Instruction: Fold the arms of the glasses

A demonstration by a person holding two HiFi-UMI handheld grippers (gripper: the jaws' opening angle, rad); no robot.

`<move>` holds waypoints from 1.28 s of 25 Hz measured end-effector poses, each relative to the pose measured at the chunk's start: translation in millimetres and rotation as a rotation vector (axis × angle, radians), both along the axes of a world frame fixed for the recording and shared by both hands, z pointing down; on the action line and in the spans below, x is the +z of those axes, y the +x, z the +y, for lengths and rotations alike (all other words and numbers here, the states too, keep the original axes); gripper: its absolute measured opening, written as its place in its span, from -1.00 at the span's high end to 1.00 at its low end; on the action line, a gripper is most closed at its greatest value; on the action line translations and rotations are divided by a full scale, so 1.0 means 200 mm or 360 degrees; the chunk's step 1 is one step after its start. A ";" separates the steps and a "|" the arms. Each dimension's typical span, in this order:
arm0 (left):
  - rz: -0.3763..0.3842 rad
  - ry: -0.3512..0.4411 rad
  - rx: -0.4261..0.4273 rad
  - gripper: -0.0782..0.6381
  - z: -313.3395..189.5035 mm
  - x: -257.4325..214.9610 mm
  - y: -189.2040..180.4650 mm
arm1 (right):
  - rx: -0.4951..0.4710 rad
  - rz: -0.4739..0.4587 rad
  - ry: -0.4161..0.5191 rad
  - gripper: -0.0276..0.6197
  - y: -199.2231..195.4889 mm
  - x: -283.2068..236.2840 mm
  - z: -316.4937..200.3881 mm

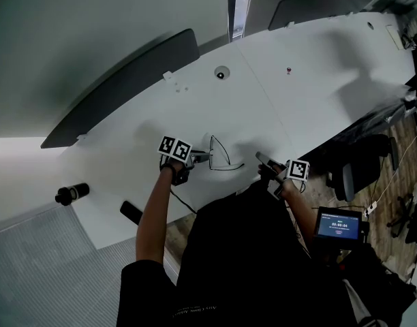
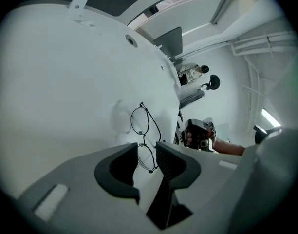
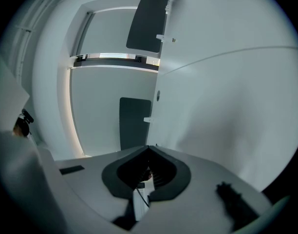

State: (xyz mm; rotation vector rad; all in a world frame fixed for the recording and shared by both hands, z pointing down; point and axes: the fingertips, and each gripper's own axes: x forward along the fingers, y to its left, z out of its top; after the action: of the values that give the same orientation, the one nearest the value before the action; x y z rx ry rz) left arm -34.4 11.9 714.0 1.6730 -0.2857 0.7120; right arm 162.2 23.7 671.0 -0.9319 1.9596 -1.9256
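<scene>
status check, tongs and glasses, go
Left tongs open, astride a lens of the thin black wire-framed glasses. Right tongs shut, empty. Glasses on white table, arms unfolded. Nothing blocking.

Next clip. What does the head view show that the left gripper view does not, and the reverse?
Head view only: a dark bottle off to the left, a lit screen at lower right, and the person's left forearm.
Left gripper view only: the left hand-held gripper has its jaws apart, with one lens of the glasses seen between them. A distant person is in the background.
Both: the white table, the glasses, and the right hand-held gripper.
</scene>
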 end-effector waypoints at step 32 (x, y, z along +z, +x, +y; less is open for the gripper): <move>-0.0009 -0.0067 0.0089 0.73 -0.01 0.02 0.10 | -0.0008 -0.0081 -0.0024 0.89 -0.05 -0.02 -0.04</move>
State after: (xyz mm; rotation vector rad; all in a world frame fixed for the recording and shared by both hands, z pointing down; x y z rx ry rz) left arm -14.4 9.1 718.9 1.6447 -0.2273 0.7595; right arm 152.9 15.4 667.9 -0.8741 1.9239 -1.9495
